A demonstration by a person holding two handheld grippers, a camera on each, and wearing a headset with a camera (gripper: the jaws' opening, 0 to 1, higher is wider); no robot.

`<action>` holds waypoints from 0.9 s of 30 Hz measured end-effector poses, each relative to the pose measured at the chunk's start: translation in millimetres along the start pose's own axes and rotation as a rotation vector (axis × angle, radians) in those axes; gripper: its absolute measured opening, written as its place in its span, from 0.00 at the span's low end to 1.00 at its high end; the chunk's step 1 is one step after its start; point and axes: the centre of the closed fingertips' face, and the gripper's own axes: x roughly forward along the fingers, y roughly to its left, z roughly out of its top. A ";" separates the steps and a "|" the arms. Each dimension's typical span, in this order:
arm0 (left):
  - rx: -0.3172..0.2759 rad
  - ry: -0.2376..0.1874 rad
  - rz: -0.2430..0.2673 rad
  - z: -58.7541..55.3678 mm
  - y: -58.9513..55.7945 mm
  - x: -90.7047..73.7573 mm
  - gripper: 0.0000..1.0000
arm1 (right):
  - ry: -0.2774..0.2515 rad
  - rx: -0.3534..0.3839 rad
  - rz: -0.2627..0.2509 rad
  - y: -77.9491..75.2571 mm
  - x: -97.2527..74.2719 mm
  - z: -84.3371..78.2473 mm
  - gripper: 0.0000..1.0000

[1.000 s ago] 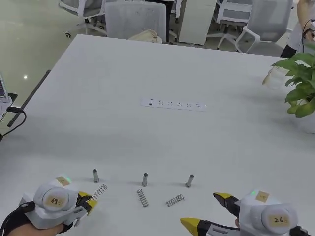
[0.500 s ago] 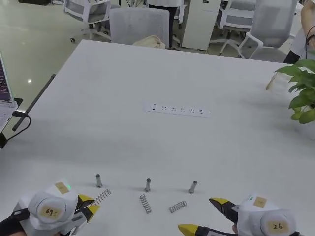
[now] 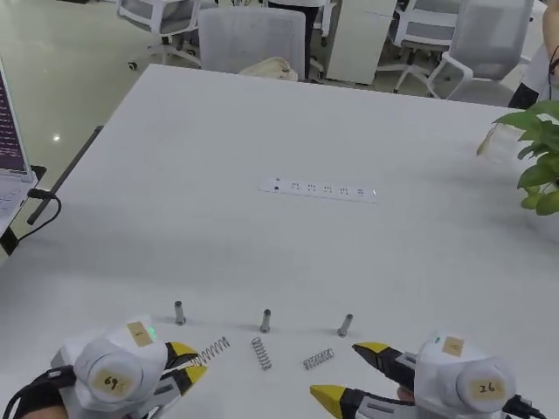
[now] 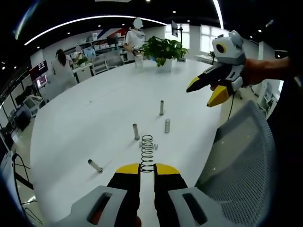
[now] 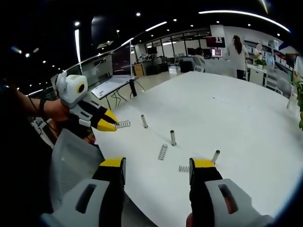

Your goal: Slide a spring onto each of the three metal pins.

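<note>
Three short metal pins stand upright in a row on the white table: left pin (image 3: pixel 180 312), middle pin (image 3: pixel 265 320), right pin (image 3: pixel 345 325). My left gripper (image 3: pixel 194 360) is shut on one end of a spring (image 3: pixel 212 350), which sticks out toward the middle pin; that spring (image 4: pixel 147 151) rises from the shut tips (image 4: pixel 147 166). Two loose springs lie just in front of the pins, one (image 3: pixel 261 353) below the middle pin and one (image 3: pixel 319 358) below the right pin. My right gripper (image 3: pixel 336 371) is open and holds nothing, close beside the right loose spring (image 5: pixel 183 168).
A white power strip (image 3: pixel 319 188) lies mid-table, beyond the pins. A potted plant (image 3: pixel 541 157) stands at the right edge, and a laptop with a cable (image 3: pixel 10 148) is off the left edge. Office chairs (image 3: pixel 251 39) line the far side. Bare table (image 3: pixel 262 253) stretches behind the pins.
The spring that lay below the left pin is now in my left gripper and has shifted right, toward the middle pin. My right gripper has edged left toward the loose springs.
</note>
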 end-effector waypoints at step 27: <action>0.240 -0.023 -0.215 31.3 -84.2 8.0 0.02 | 0.045 -0.058 0.242 55.3 18.2 -7.1 0.31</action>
